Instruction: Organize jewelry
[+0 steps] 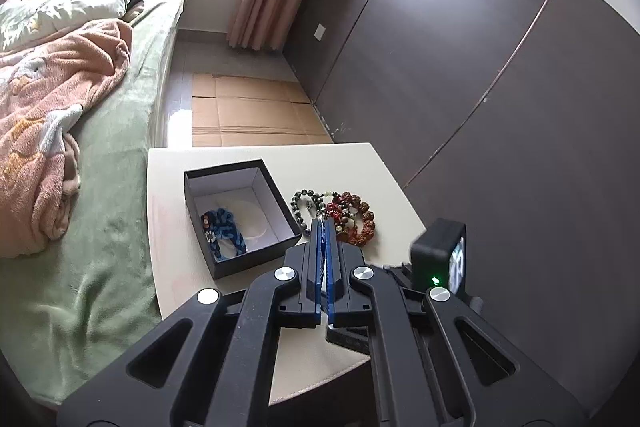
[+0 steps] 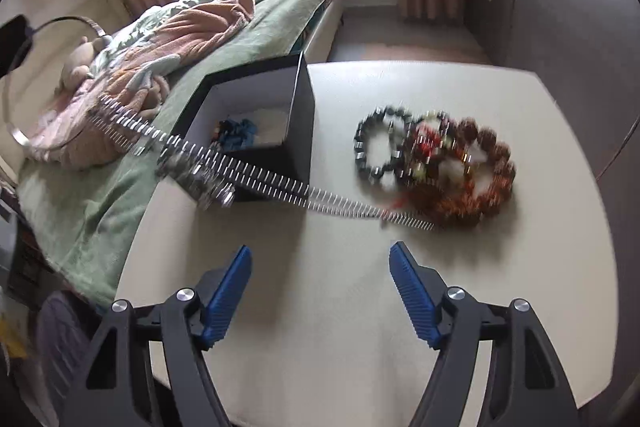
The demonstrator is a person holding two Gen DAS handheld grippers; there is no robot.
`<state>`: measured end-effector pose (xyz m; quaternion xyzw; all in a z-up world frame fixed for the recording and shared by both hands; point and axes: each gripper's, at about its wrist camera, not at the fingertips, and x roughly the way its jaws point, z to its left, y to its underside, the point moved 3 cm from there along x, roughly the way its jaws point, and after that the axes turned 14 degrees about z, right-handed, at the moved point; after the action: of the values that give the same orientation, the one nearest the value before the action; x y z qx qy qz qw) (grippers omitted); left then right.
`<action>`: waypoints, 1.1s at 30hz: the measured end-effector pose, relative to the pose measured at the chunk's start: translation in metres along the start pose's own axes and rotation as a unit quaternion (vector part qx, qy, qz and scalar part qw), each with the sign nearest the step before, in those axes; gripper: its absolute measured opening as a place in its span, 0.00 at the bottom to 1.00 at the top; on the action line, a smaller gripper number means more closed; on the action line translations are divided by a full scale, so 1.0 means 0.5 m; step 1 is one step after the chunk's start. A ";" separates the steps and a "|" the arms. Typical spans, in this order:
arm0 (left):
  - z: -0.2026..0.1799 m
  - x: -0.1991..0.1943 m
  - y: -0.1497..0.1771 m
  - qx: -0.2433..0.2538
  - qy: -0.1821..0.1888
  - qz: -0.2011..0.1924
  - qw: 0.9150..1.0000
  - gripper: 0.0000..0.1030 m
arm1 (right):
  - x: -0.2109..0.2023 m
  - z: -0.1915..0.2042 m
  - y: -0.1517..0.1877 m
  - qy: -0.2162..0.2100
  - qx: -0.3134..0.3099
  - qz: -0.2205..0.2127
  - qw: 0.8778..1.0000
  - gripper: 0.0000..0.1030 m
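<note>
A black box with a white inside [image 1: 240,187] [image 2: 256,95] sits on the cream table [image 1: 360,163] [image 2: 400,87] and holds a blue braided bracelet [image 1: 228,231] [image 2: 240,133]. To its right lies a pile of bead bracelets: dark green beads [image 1: 300,205] [image 2: 376,143] and red-brown beads [image 1: 356,219] [image 2: 472,171]. My left gripper [image 1: 323,223] is shut, its tips at the pile's near edge; whether it pinches anything is hidden. My right gripper [image 2: 320,257] is open and empty above the table, short of the pile. A blurred silver chain [image 2: 280,183] stretches from the pile across the box front.
A bed with a green sheet [image 1: 100,267] and a pink blanket [image 1: 48,107] runs along the table's left side. A dark panelled wall [image 1: 480,67] stands to the right. Flat cardboard [image 1: 248,115] lies on the floor beyond the table. The right gripper's camera [image 1: 440,255] is close beside my left gripper.
</note>
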<state>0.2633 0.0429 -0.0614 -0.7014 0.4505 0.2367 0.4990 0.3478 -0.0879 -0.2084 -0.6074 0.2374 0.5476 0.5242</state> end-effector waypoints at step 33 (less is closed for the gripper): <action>0.080 0.133 0.040 -0.071 0.021 0.059 0.995 0.01 | -0.321 0.031 -0.102 -0.044 -0.050 -0.118 0.991 0.02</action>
<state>0.2827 0.0512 -0.1391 -0.7121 0.4839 0.2823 0.4232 0.3390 -0.1026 -0.0404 -0.6319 0.1134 0.5189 0.5644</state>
